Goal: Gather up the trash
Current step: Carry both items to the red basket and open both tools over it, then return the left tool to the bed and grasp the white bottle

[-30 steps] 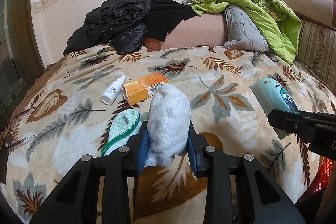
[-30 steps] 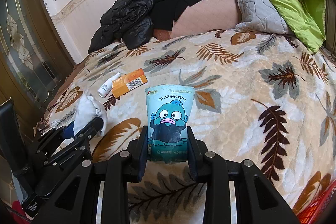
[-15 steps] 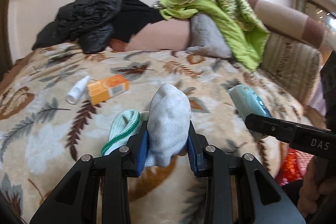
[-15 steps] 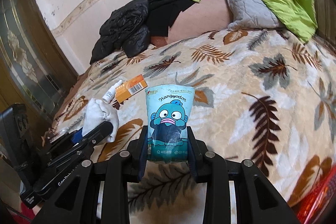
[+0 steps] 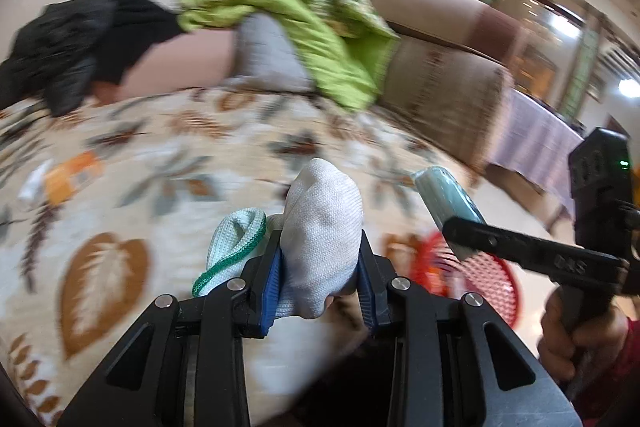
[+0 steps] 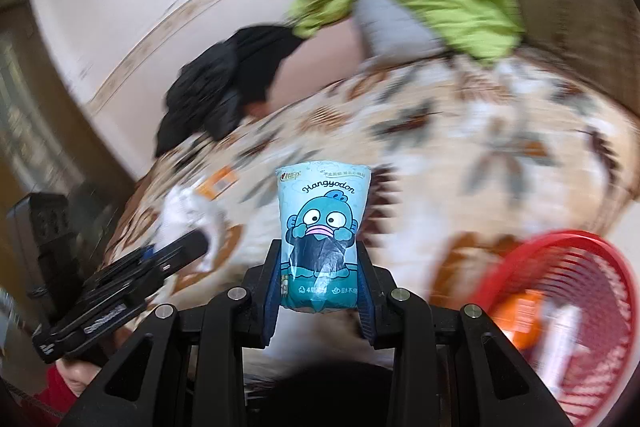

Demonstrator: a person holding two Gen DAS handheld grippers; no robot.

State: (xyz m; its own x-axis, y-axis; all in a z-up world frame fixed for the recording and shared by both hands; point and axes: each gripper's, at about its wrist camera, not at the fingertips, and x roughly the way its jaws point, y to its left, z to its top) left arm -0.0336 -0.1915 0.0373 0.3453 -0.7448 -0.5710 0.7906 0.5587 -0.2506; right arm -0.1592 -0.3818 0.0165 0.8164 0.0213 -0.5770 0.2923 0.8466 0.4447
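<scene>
A: What does the left tool (image 5: 320, 279) carry?

B: Its pads are clamped on a bunched white cloth (image 5: 322, 227), held over the leaf-patterned bed (image 5: 120, 187).

A: And the right tool (image 6: 318, 283)?

B: It is clamped on a blue tissue pack (image 6: 322, 227) printed with a cartoon fish, upright between its pads, also above the bed.

A: Anything further right?

B: A red basket (image 6: 592, 267) beside the bed's edge, with an orange box (image 6: 520, 319) inside; the background is blurred.

Red basket (image 6: 592, 291) beside bed edge, mouth open above; orange box (image 6: 520, 315), bottle inside.
</scene>
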